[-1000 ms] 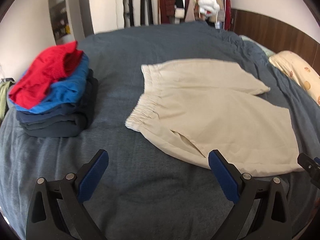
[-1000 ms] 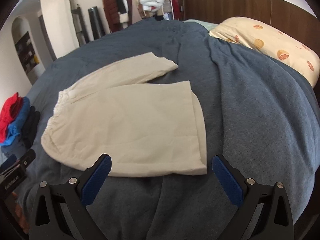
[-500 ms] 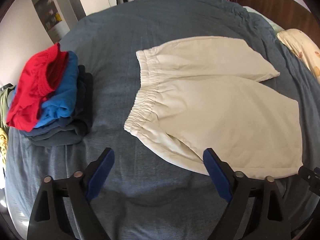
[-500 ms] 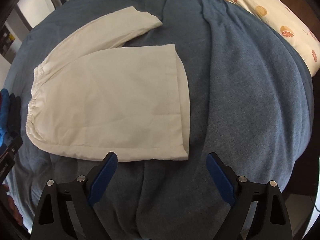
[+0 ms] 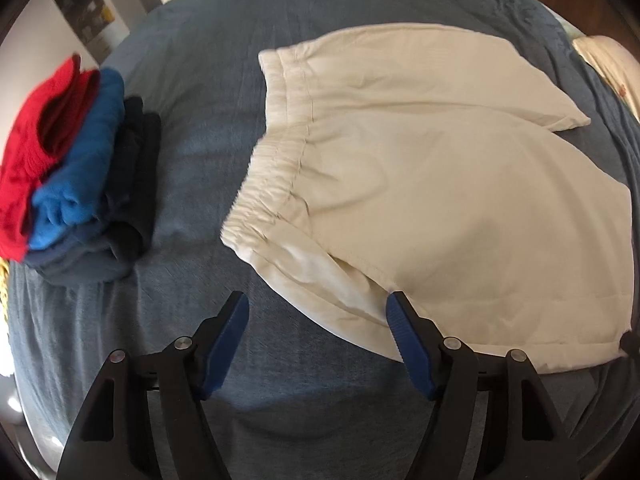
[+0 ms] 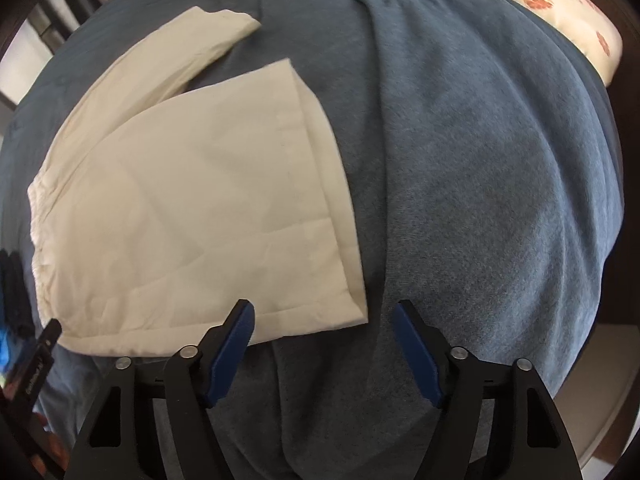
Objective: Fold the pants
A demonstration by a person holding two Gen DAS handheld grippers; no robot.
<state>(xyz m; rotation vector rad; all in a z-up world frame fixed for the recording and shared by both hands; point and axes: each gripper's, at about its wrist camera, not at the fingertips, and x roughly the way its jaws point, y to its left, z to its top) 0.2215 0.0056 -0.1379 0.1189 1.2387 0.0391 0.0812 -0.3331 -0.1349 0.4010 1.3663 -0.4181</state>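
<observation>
Cream shorts lie flat on a blue-grey bedspread, elastic waistband to the left and both legs spread to the right. My left gripper hovers over the near waist corner of the shorts; its jaws are closing, with the near edge of the cloth between them but no pad pressing on it. In the right wrist view the near leg of the shorts ends in a hem corner. My right gripper hangs above that corner, its jaws closing too, the pads clear of the cloth.
A stack of folded clothes, red on blue on dark navy, sits left of the shorts. A pillow with an orange-slice print lies at the far right. The bedspread runs bare to the right of the hem.
Both grippers tilted downward and came closer to the shorts, which now fill more of each view. The jaws of both have narrowed. The room's far wall dropped out of sight.
</observation>
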